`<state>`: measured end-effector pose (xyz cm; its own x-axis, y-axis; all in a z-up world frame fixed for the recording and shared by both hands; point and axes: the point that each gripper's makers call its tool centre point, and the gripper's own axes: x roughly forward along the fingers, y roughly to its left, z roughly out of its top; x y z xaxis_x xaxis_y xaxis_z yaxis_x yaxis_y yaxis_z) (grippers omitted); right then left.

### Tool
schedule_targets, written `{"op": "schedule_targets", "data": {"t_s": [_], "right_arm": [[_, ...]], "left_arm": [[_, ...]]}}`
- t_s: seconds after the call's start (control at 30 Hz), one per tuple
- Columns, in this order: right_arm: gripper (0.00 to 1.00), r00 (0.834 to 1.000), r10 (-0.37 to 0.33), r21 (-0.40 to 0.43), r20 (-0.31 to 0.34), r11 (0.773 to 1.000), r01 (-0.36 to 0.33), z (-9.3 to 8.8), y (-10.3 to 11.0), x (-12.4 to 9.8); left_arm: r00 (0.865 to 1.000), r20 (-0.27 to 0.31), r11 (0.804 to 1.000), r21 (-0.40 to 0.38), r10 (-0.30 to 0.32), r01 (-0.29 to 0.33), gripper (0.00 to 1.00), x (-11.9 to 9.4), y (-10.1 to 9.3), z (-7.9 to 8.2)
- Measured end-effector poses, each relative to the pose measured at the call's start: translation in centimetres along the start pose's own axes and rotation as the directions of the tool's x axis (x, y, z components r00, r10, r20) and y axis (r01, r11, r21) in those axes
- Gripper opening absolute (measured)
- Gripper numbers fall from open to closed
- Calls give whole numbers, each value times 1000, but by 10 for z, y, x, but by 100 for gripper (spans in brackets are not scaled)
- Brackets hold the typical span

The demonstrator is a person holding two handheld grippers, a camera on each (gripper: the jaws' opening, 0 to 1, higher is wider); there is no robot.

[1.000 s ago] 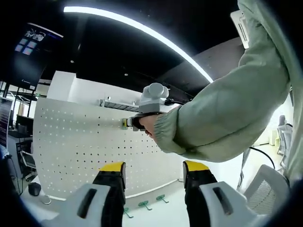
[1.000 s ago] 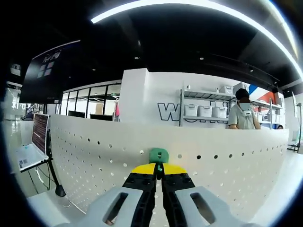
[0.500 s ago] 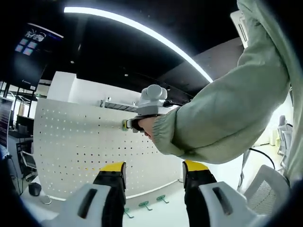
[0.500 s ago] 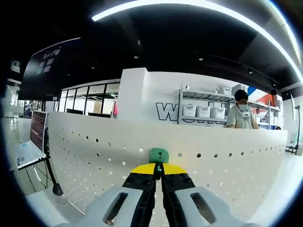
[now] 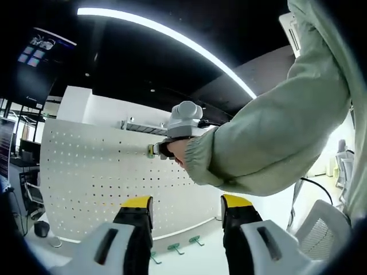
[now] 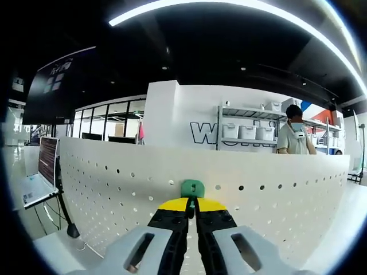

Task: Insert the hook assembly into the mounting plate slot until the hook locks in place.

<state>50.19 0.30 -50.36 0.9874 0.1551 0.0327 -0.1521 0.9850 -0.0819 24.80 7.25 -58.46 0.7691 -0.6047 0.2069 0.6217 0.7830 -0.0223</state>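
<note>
Right claw [image 6: 192, 207] pinches green hook [image 6: 192, 188] against pegboard [image 6: 269, 195]; left claw [image 5: 186, 207] gapes empty.

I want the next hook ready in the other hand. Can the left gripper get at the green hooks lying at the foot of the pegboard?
Probably yes. The left gripper is open and holds nothing, and the green hooks lie on the white surface below the pegboard, between its fingers with nothing over them. The sleeve crosses higher up.

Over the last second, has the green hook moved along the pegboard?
No. The green hook sits against the same hole row of the pegboard, pinched in the right gripper.
</note>
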Motion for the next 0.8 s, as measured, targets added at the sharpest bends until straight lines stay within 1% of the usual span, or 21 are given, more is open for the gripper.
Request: {"op": "schedule_targets", "data": {"t_s": [0.33,0.5,0.8], "right_arm": [[7,1000,12,-3,-2,1000,-12,-2,3,1],[13,1000,23,-1,-4,1000,-23,-2,8,1],[16,999,39,10,-1,999,-39,-2,10,0]], "left_arm": [[1000,-3,1000,-1,1,-1,49,0,1,-1],[1000,-2,1000,-2,3,-3,49,0,1,-1],[1000,2,1000,-1,7,-7,49,-1,1,0]]}}
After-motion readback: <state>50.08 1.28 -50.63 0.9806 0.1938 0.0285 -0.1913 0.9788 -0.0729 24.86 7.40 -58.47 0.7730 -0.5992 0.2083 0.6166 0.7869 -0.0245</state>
